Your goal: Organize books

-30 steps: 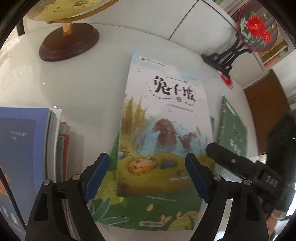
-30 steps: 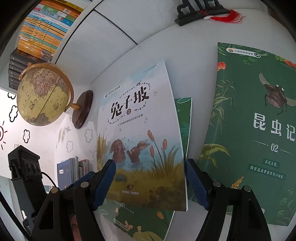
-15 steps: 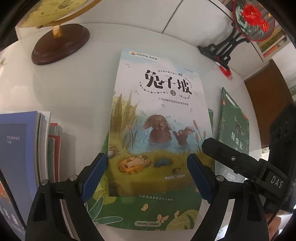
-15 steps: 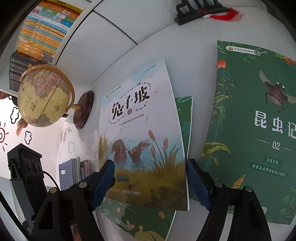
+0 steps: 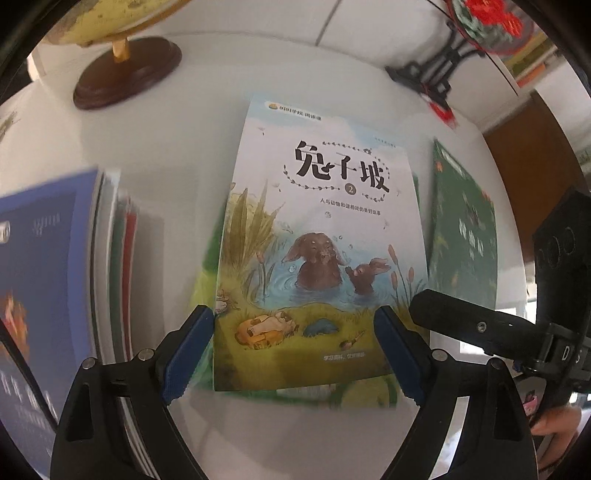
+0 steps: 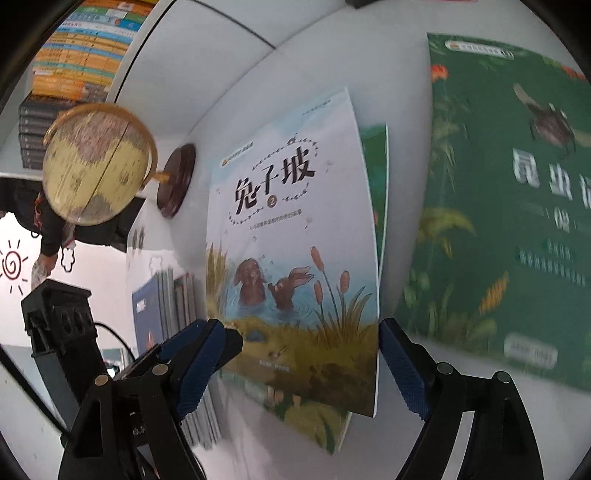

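The white table (image 5: 177,155) carries everything, and the rabbit book (image 5: 317,258) lies near its middle on top of a green book (image 6: 375,147) whose edges peek out beneath it. Only the right wrist view shows the insect book (image 6: 517,221) cover in full, the shelf books (image 6: 85,48) and the whole globe (image 6: 99,162); the left wrist view shows only the globe's wooden base, plus a red fan ornament (image 5: 491,18) on a black stand. A stack of books (image 5: 48,280) lies left of the rabbit book. The left gripper (image 5: 295,350) stands wide, straddling the rabbit book's lower edge without pressing it. The right gripper (image 6: 299,365) is opening, the same book between its jaws. Compared with a second ago, the rabbit book fills more of both views.
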A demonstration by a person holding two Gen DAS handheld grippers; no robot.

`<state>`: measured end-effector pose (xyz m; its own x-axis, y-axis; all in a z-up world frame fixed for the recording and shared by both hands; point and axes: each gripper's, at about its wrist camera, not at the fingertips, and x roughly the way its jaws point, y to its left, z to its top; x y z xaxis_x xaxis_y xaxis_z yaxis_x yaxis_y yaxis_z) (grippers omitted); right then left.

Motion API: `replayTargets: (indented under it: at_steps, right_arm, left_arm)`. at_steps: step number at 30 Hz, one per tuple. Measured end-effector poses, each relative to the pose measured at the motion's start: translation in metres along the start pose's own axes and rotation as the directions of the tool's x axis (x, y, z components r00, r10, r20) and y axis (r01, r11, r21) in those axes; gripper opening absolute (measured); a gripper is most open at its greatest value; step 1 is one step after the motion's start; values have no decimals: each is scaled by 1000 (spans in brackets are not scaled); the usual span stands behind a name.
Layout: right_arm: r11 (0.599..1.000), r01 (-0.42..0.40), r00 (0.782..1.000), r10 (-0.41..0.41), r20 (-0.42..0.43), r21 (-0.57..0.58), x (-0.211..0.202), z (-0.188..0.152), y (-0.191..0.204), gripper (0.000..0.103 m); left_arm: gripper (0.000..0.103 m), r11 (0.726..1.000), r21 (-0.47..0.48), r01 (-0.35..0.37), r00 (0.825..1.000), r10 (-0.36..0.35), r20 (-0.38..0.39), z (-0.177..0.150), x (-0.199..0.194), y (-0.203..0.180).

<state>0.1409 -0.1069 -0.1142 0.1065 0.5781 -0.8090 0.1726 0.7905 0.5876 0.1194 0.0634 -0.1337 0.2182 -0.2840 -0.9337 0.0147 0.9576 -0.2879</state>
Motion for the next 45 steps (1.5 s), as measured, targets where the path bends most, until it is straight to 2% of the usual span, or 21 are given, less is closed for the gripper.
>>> replayTargets:
  at_steps: [7, 12, 16, 20, 27, 29, 33, 37, 38, 40, 41, 43, 44, 45]
  right_arm:
    - [997, -28, 996, 33, -78, 65, -8, -48, -18, 85]
    - [998, -12, 993, 19, -116, 62, -16, -80, -26, 84]
    - [994, -63, 996, 69, -63, 88, -20, -78, -35, 84]
    - [997, -53, 999, 53, 1, 59, -23, -66, -34, 84]
    - [1000, -22, 995, 23, 94, -14, -16, -53, -18, 85]
    - [999, 1, 993, 4, 118, -44, -14, -50, -14, 88]
    - [997, 24, 991, -14, 132, -67, -9, -49, -6, 102]
    - [997, -25, 990, 35, 137, -74, -10, -51, -12, 103]
    - [997, -60, 989, 67, 130, -50, -11, -51, -17, 101]
    - [992, -118, 985, 113, 128, 37, -19, -53, -32, 83]
    - [986, -148, 981, 136, 141, 79, -25, -56, -37, 80]
    - [974, -206, 968, 189, 165, 93, -34, -61, -39, 67]
    - [968, -238, 960, 221, 173, 83, -39, -63, -36, 65]
    - [959, -275, 949, 260, 179, 63, -44, -65, -35, 57]
  left_arm:
    - [86, 999, 14, 35, 996, -34, -82, -47, -4, -6]
    - [86, 993, -48, 104, 988, -109, -112, -72, -7, 0]
    - [86, 987, -101, 125, 987, -134, -92, -61, -5, 10]
    - [86, 983, -118, 138, 986, -148, -81, -53, -5, 12]
    - [89, 990, -37, 138, 988, -140, -68, -49, -1, -2]
    - [97, 987, -39, 156, 986, -159, -57, -49, 1, -5]
    - [99, 988, -28, 153, 987, -154, -47, -49, 1, -7]
    - [99, 989, -22, 145, 988, -145, -44, -51, -1, -5]
    - [99, 990, -19, 143, 989, -144, -39, -51, -1, -5]
    - [99, 991, 2, 132, 991, -132, -27, -52, -1, -7]
    - [99, 993, 12, 115, 993, -115, -25, -51, 0, -9]
    - [99, 995, 20, 100, 995, -100, -24, -51, 0, -9]
    - [99, 995, 22, 100, 995, -100, -24, -52, 0, -9]
    - [99, 994, 22, 103, 994, -103, -24, -51, 0, -9]
